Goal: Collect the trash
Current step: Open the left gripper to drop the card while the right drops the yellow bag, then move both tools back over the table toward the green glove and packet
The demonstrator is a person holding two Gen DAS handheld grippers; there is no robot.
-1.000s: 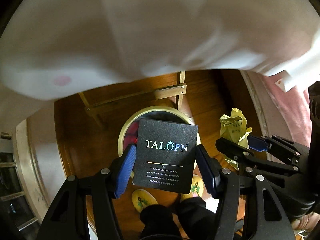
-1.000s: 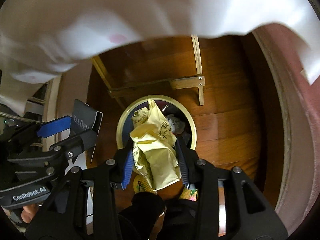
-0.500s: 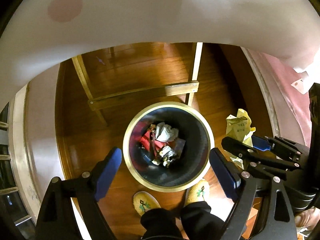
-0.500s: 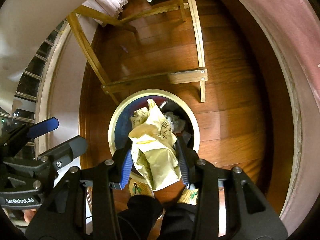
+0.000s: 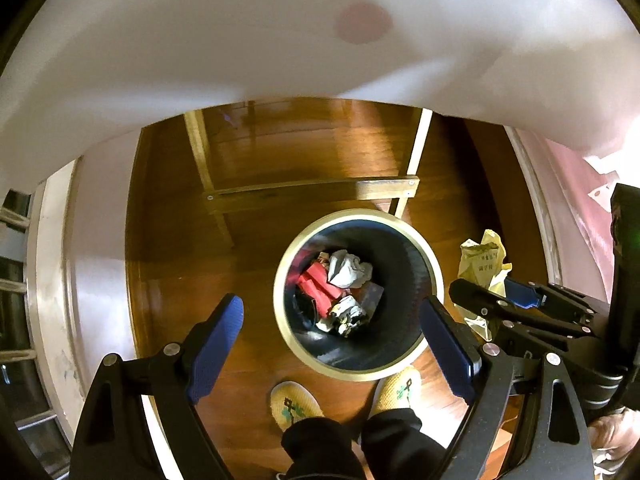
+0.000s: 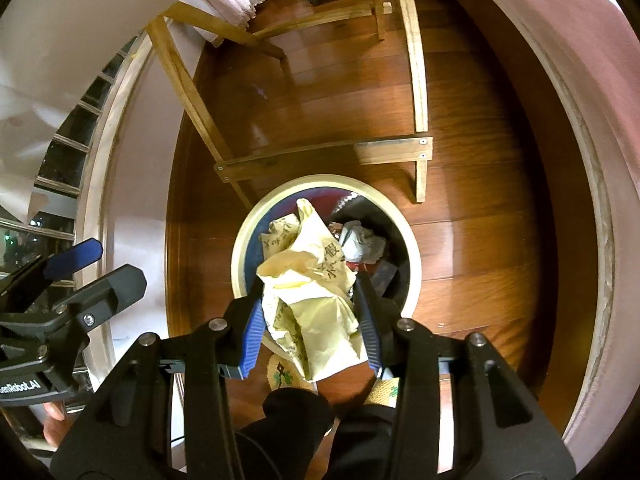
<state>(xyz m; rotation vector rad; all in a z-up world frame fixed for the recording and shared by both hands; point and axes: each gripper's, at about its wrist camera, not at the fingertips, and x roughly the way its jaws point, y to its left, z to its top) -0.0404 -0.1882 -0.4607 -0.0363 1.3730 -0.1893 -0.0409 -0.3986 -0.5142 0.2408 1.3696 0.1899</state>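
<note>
A round bin (image 5: 349,376) with a pale gold rim stands on the wooden floor, holding crumpled white paper (image 5: 349,273) and red wrappers (image 5: 316,285). My left gripper (image 5: 331,306) hangs wide open above the bin's left side, with nothing between its blue pads. In the right wrist view my right gripper (image 6: 308,292) is shut on a crumpled yellow paper bag (image 6: 314,280) directly over the bin (image 6: 320,179); its jaws are just starting to open, and the pads still touch the bag. The left wrist view shows that bag (image 5: 482,264) and gripper (image 5: 500,296) right of the bin.
A wooden table frame (image 6: 324,156) with a crossbar stands just beyond the bin, under a white tablecloth (image 5: 280,40). A person's yellow slippers (image 5: 294,400) and dark trouser legs are at the bin's near side. A pink surface (image 6: 580,80) curves along the right.
The black box that the left gripper held is gone from it and its jaws have spread wide. The left view slid sideways. The right gripper sank towards the bin with the yellow bag.
</note>
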